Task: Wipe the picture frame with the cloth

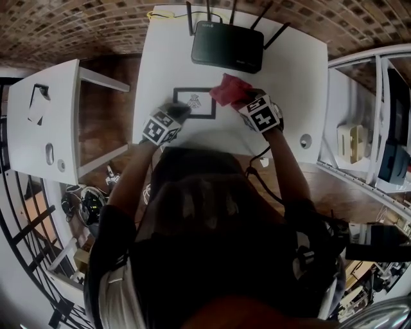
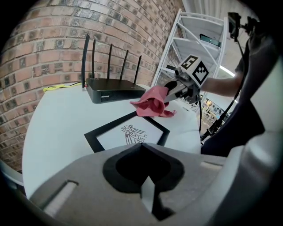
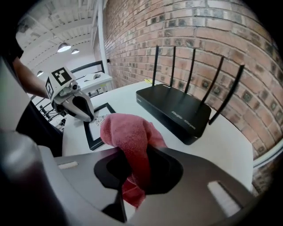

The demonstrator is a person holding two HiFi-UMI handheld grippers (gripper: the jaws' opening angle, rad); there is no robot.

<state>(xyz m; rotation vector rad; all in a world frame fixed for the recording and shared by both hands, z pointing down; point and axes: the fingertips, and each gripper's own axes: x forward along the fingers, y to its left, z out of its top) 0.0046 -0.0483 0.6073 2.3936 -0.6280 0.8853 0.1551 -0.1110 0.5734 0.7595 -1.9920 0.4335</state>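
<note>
- On the white table (image 1: 289,71) the picture frame (image 1: 194,103) lies flat near the middle, with a black rim and a white inside.
- A black router (image 1: 228,46) with five antennas sits just behind the frame and is the nearest thing in the way.
- We note a yellow cable (image 1: 159,14) at the table's far edge, a shelf rack (image 1: 372,128) to the right and a side table (image 1: 45,122) to the left, both well apart from the frame.
- The right gripper (image 1: 243,101) is clamped on the cloth (image 1: 229,88), a red-pink bunch over the frame's far right corner, between frame and router. We cannot tell if the cloth touches the frame.
- The left gripper (image 1: 180,111) has its jaws closed with nothing between them, and its tip is at the frame's near left edge.
- Head view: the person's head (image 1: 199,193) hides the near table edge.
- Left gripper view: only here does the insect drawing (image 2: 132,133) inside the frame read clearly.
- Right gripper view: only here do we see the cloth running through the jaw gap with a tail hanging below, and the brick wall (image 3: 212,31) behind the router.
</note>
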